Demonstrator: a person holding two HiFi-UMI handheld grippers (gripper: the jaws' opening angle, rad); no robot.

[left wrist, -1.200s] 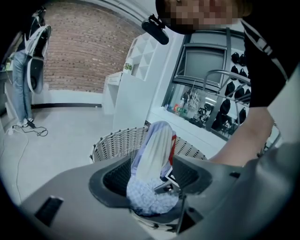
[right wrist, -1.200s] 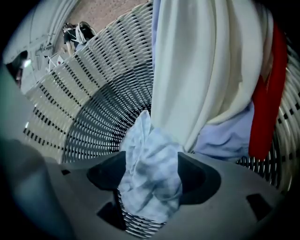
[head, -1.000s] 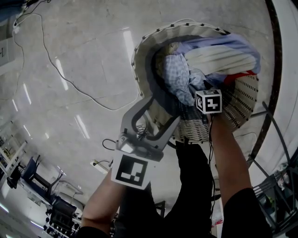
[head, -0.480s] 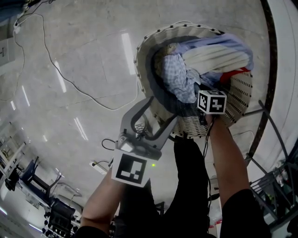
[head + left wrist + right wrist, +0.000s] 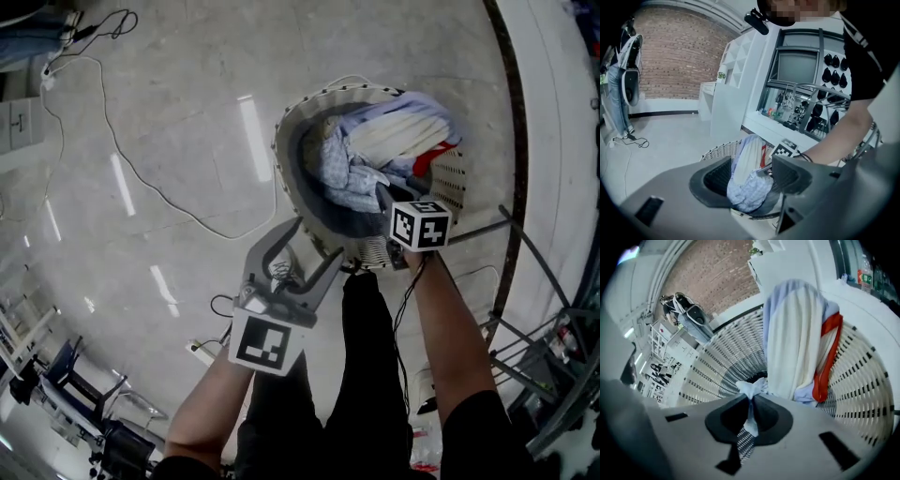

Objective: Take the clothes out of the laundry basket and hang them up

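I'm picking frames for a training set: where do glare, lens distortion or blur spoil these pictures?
Head view: glare streaks the glossy floor; the laundry basket reads clearly. Left gripper view: fisheye bends the edges, corners go black. Right gripper view: basket ribs curve strongly, yet the pale cloth pinched in the right gripper shows clearly.

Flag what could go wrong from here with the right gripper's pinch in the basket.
1. The right gripper is shut on only a thin fold of the pale blue garment; it could slip out on the lift.
2. That garment lies bunched against the cream garment and red piece; they may drag out too.
3. The left gripper hangs open and empty, so nothing steadies the laundry basket.
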